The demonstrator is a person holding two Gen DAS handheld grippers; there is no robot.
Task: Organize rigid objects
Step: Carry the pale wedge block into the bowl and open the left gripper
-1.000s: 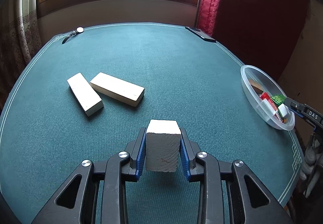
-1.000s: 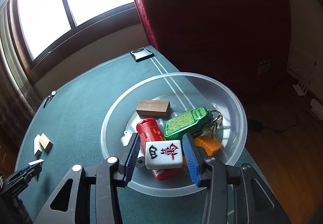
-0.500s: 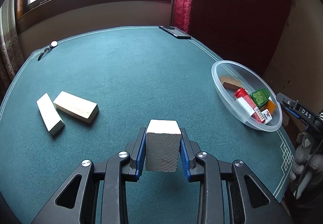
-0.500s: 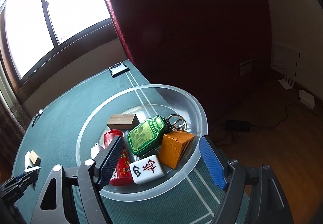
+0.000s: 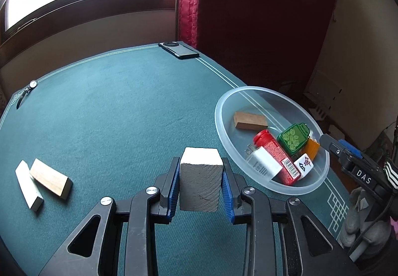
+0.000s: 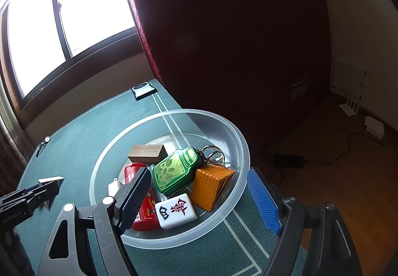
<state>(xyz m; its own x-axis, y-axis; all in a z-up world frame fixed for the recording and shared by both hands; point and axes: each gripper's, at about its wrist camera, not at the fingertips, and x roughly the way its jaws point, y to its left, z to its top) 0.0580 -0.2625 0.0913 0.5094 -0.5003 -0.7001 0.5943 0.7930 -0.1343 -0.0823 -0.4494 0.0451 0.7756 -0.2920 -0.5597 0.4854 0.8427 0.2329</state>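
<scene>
The left claw (image 5: 201,185) is gripping a pale wood block (image 5: 201,177); the right claw (image 6: 199,197) is gaping empty over the part-filled bowl (image 6: 233,134). Two blocks (image 5: 48,179) are waiting at nine o'clock.

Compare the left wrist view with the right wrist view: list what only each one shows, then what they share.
Only the left wrist view: two blocks lying on the felt, and the end face of the white block clamped in the left gripper.

Only the right wrist view: the key ring, the wooden floor, and the open right gripper.

Both: bowl, mahjong tile, green bottle charm, phone.
</scene>
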